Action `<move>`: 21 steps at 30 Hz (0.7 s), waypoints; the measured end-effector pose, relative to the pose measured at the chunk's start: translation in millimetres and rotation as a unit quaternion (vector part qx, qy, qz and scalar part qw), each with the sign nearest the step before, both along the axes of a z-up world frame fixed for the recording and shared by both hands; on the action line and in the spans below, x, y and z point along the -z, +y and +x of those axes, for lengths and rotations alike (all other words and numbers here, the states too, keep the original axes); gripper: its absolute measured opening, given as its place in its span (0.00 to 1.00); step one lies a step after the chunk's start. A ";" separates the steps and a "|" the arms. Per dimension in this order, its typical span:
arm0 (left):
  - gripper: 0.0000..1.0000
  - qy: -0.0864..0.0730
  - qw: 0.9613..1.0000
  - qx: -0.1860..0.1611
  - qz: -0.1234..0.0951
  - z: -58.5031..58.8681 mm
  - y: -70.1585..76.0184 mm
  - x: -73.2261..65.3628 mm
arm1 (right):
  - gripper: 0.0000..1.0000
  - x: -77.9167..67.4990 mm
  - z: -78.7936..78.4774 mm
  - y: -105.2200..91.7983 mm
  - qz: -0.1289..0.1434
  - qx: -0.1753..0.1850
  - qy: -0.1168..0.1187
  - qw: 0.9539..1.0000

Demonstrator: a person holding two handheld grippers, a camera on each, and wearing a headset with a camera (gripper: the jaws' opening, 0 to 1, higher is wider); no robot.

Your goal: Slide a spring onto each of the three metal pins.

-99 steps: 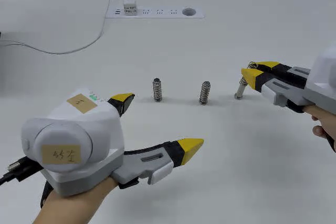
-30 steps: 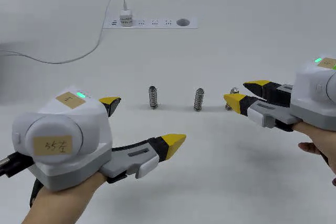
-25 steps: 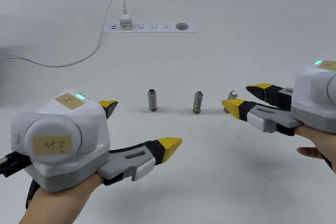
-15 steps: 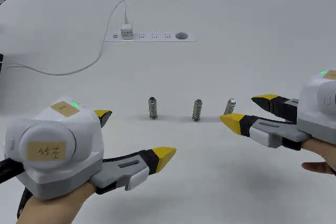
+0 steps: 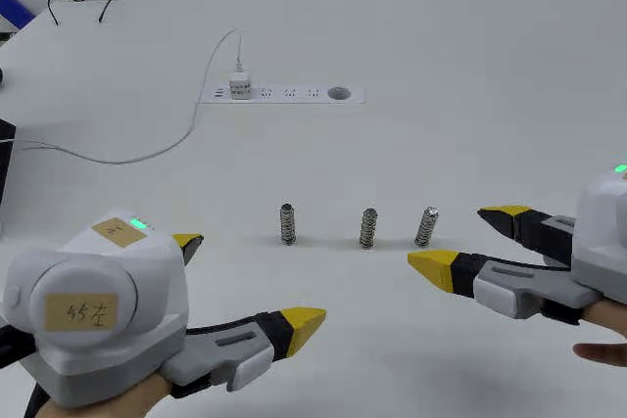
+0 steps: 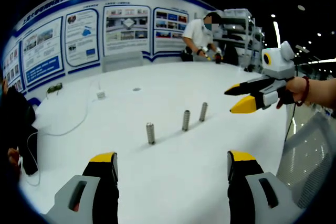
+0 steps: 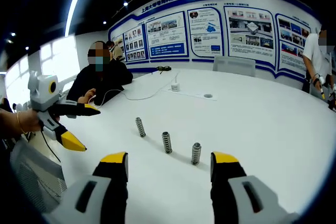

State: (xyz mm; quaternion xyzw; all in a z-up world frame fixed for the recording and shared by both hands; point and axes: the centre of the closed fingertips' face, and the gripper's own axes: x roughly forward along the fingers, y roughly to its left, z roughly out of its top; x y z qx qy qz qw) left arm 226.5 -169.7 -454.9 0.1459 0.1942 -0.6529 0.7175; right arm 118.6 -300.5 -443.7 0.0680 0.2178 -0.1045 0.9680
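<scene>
Right gripper (image 5: 456,237) has drawn back from the rightmost spring (image 5: 427,226), jaws spread and empty, left gripper (image 5: 252,279) likewise spread; three springs counted, one sleeving each of three upright pins (image 5: 369,211), rowed on the white table (image 5: 470,95).

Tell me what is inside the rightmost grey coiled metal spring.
A rounded metal pin top shows at the upper end of the grey coiled metal spring; coils hide its shaft.

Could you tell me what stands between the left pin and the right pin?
The middle pin, upright with a spring on it, stands between the left pin and the right pin; the head view shows it.
</scene>
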 end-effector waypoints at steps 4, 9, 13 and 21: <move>0.87 0.017 1.000 -0.007 -0.004 -1.2 5.5 -3.4 | 0.68 -0.7 -5.0 7.9 0.009 0.000 0.002 1.000; 0.88 0.019 1.000 -0.011 -0.005 -2.4 11.7 -5.4 | 0.70 1.8 -12.6 15.3 0.008 0.001 0.008 1.000; 0.89 0.017 1.000 -0.012 -0.001 -2.5 16.2 -5.2 | 0.71 4.8 -18.6 20.3 0.027 0.008 0.008 1.000; 0.91 0.015 1.000 -0.011 0.000 -6.2 22.3 -6.6 | 0.77 8.1 -26.7 30.6 0.052 0.010 0.007 0.999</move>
